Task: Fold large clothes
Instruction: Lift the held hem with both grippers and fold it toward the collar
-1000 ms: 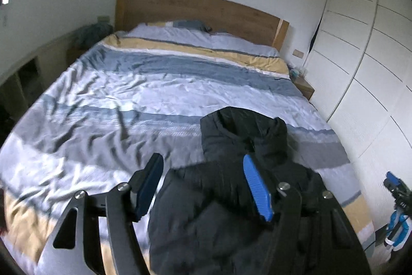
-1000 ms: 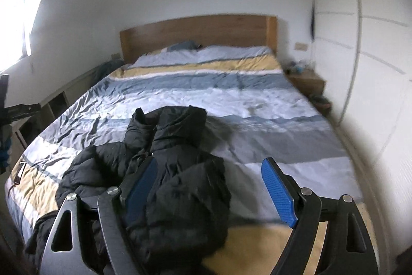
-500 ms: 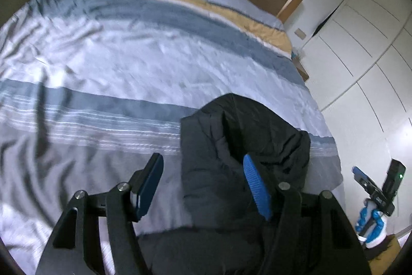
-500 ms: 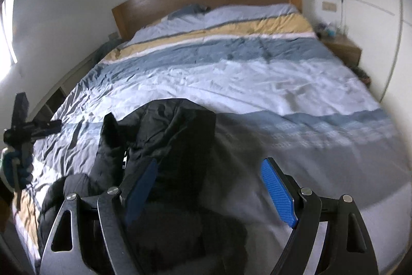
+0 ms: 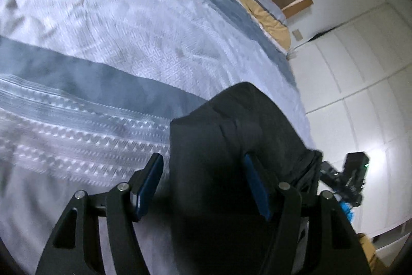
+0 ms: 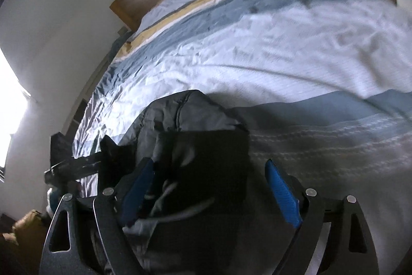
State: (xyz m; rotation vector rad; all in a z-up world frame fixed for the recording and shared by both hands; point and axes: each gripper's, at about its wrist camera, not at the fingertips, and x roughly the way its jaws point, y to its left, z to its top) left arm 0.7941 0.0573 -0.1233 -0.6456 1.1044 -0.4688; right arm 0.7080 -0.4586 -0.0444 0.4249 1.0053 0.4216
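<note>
Although both views were blurred, the jacket (image 5: pixel 231 146) could be made out as a dark padded heap lying on the striped bed (image 5: pixel 128 38), near its foot end. It was judged to be soft and bulky, light for its size, with a smooth shell likely to slip between flat pads and to spring back when pressed. No stiff edge was offered; a thick fold, the collar or a seam was thought the safest place to be pinched, since a single layer of the slick cloth could be pulled out of a grip.

The left gripper (image 5: pixel 203 184) was seen with its jaws spread, the jacket's raised part lying between and beyond them, and no pad was seen pressing on it. The right gripper (image 6: pixel 208 192) was seen with its jaws opening, crumpled cloth and a pale lining showing between them, again without being squeezed. Whether the raised part was a hood or a collar could not be told.

For a fold, it was judged that two well-spaced holds on the shoulders or hem would be needed, so that the padded body could be lifted and laid flat.
</note>
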